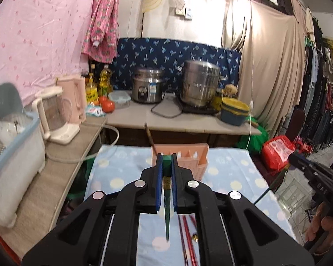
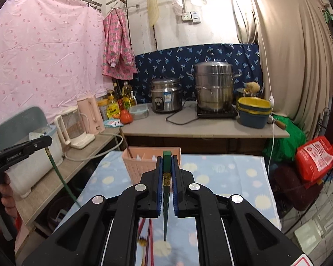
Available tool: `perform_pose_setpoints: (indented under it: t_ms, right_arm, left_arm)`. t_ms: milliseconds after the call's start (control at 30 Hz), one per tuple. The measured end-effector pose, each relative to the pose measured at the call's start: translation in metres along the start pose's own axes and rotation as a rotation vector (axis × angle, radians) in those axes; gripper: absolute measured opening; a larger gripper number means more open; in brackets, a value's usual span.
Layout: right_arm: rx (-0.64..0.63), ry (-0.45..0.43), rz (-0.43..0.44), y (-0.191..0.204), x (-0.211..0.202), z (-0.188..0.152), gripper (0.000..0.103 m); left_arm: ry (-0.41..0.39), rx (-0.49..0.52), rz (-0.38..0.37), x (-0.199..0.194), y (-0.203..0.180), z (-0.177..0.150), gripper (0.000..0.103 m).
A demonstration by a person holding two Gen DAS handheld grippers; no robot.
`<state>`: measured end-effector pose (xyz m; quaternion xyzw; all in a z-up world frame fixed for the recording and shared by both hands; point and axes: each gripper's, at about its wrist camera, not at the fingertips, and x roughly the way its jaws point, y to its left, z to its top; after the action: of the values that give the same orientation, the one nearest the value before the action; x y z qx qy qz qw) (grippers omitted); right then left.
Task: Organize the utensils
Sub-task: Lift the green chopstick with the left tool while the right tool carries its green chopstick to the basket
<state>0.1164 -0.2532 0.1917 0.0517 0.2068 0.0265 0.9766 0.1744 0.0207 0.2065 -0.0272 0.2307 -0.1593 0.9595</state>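
We hold one green chopstick in each gripper: the left gripper (image 1: 166, 161) has its jaws clamped on a green chopstick (image 1: 167, 217), and the right gripper (image 2: 167, 161) has its jaws clamped on its own green chopstick (image 2: 166, 212), each stick gripped near its thick square end with the thin tip hanging down toward us. Both sticks are lifted clear of the bench (image 1: 228, 170) and point toward the pink basket (image 1: 195, 155) that stands at the far edge of the bench, about midway along it. We judge the task partly done: the basket already holds what looks like one brown-handled utensil (image 2: 127, 149) leaning in its left compartment, the two green sticks are in the air on their way, and a bundle of red chopsticks (image 1: 186, 228) lies on the near part of the bench, waiting. The green sticks are glossy, tapered and hard, with a gold band just below the top; the red ones are thin, smooth and straight. The basket is rigid plastic with woven-looking latticed walls and inner dividers. The bench wears a soft, pale blue cloth dotted with pastel circles.
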Motion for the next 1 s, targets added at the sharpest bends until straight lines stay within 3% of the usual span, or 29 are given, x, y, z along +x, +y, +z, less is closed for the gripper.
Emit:
perform_pose_setpoints:
  t_ms: [300, 467, 633, 1000]
  right_arm:
    - [0.070, -0.053, 0.026, -0.008, 0.085, 0.082, 0.007]
    - [0.059, -0.078, 0.007, -0.002, 0.131, 0.106, 0.007]
    - [0.058, -0.052, -0.005, -0.005, 0.178, 0.103, 0.007]
    - [0.065, 0.076, 0.005, -0.011, 0.242, 0.063, 0.007]
  left_arm:
    - [-0.146, -0.004, 0.019, 0.048, -0.009, 0.104, 0.007]
    - [-0.181, -0.005, 0.048, 0.090, -0.009, 0.132, 0.007]
    - [-0.147, -0.025, 0.052, 0.139, 0.000, 0.131, 0.007]
    - [-0.004, -0.068, 0.055, 0.218, 0.028, 0.079, 0.007]
